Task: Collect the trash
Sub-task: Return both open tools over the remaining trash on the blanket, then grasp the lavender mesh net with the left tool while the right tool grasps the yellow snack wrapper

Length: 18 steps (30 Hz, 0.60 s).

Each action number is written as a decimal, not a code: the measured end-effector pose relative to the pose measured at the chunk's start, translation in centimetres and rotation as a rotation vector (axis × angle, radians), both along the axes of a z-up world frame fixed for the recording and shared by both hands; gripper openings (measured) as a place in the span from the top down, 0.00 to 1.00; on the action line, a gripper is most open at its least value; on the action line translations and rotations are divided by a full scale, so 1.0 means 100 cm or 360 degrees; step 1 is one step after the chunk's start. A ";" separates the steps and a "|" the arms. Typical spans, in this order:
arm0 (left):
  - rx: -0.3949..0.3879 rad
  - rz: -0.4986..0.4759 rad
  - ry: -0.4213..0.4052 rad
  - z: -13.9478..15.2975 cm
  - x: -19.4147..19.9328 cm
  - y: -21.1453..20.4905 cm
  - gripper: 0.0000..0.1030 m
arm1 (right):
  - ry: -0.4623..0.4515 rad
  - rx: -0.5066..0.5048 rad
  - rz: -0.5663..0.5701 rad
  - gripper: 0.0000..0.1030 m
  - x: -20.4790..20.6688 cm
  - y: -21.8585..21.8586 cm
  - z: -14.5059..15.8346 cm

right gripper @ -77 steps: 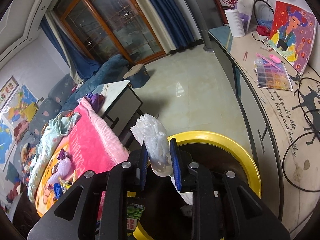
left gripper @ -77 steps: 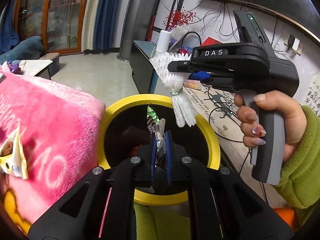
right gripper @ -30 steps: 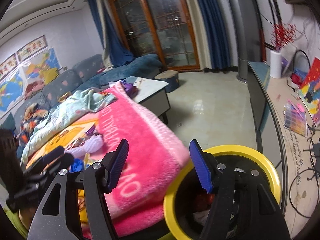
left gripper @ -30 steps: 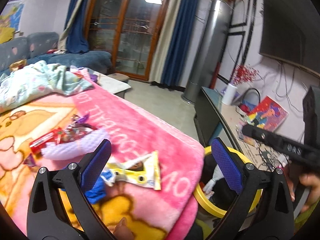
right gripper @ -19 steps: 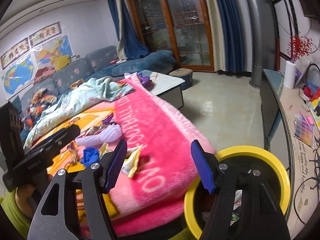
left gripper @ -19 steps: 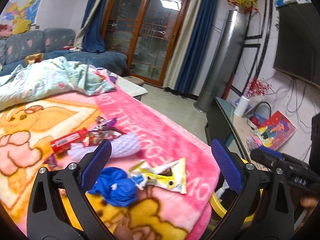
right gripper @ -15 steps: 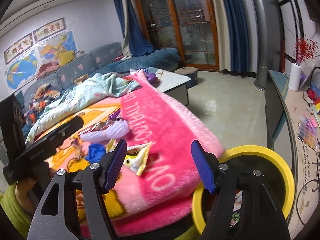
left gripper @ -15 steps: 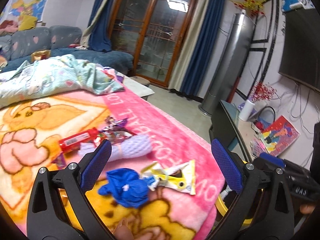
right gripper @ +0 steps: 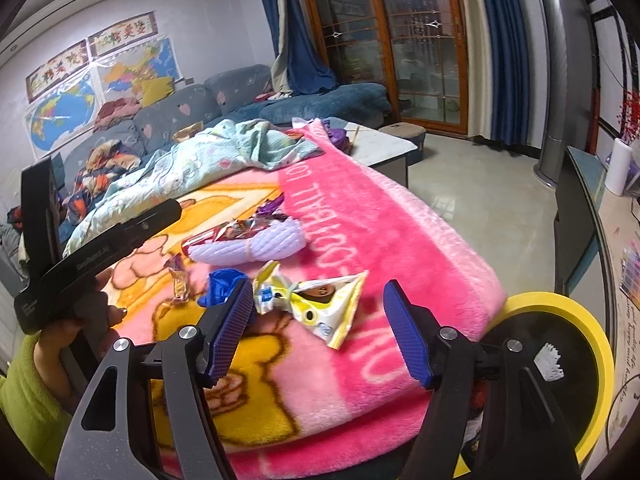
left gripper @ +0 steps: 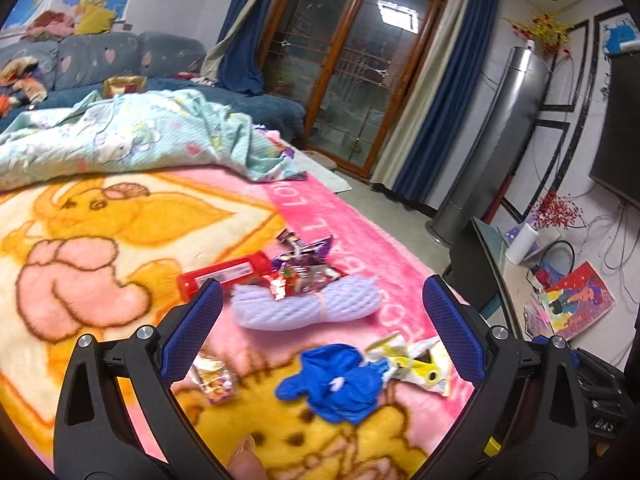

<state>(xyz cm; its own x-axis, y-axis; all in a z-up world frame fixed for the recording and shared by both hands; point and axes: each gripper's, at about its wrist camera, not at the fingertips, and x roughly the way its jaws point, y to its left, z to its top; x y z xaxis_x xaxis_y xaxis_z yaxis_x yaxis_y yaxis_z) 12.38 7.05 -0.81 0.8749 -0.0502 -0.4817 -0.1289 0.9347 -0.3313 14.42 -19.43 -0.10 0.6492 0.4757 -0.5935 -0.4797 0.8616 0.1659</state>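
Trash lies on a pink and yellow blanket [left gripper: 100, 240]: a crumpled blue piece [left gripper: 336, 380], a yellow-white wrapper [left gripper: 416, 364], a lilac foam net [left gripper: 308, 312], a red wrapper [left gripper: 224, 274], shiny purple wrappers [left gripper: 304, 264] and a small candy wrapper [left gripper: 214, 376]. My left gripper [left gripper: 320, 332] is open and empty above them. My right gripper [right gripper: 320, 328] is open and empty over the yellow-white wrapper [right gripper: 316, 304], beside the blue piece [right gripper: 220, 284]. The yellow-rimmed bin [right gripper: 596, 364] stands at the blanket's right edge with white foam [right gripper: 548, 362] inside.
A light green quilt [left gripper: 120, 136] is bunched at the blanket's far side, with a blue sofa [right gripper: 240, 92] behind. A low cabinet [right gripper: 588, 232] with clutter runs along the right wall. Tiled floor [right gripper: 480, 188] lies between them.
Both grippers dropped their trash into the bin, opened, and swung left over the blanket. Now the left gripper is closer above the trash pile; the right is over the yellow-white wrapper.
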 end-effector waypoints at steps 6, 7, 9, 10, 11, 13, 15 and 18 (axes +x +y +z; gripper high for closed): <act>-0.0024 0.0027 0.0082 -0.016 0.006 0.017 0.12 | 0.0023 -0.0023 0.0007 0.35 0.006 0.010 -0.008; -0.0028 0.0027 0.0094 -0.019 0.006 0.019 0.16 | 0.0032 -0.0029 -0.0001 0.35 0.009 0.010 -0.010; -0.0026 0.0013 0.0129 -0.025 0.008 0.021 0.21 | 0.0040 -0.0032 -0.0011 0.35 0.013 0.012 -0.014; -0.0028 0.0005 0.0139 -0.027 0.010 0.023 0.25 | 0.0048 -0.0040 -0.0021 0.35 0.017 0.012 -0.017; -0.0028 -0.0005 0.0153 -0.029 0.011 0.023 0.29 | 0.0053 -0.0043 -0.0028 0.35 0.019 0.012 -0.019; -0.0024 -0.0020 0.0177 -0.033 0.014 0.024 0.31 | 0.0074 -0.0049 -0.0047 0.35 0.026 0.012 -0.024; -0.0029 -0.0042 0.0196 -0.036 0.016 0.024 0.38 | 0.0107 -0.0040 -0.0065 0.35 0.033 0.011 -0.030; -0.0027 -0.0055 0.0220 -0.039 0.020 0.024 0.41 | 0.0149 -0.0030 -0.0089 0.35 0.040 0.010 -0.038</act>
<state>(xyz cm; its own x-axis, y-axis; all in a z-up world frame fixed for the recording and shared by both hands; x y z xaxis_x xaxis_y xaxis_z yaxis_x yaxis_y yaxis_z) 14.40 9.45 -4.73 0.7979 -0.0883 -0.5963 -0.1422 0.9337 -0.3286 18.40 -18.42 -3.92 0.6158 0.4287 -0.6611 -0.4140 0.8899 0.1914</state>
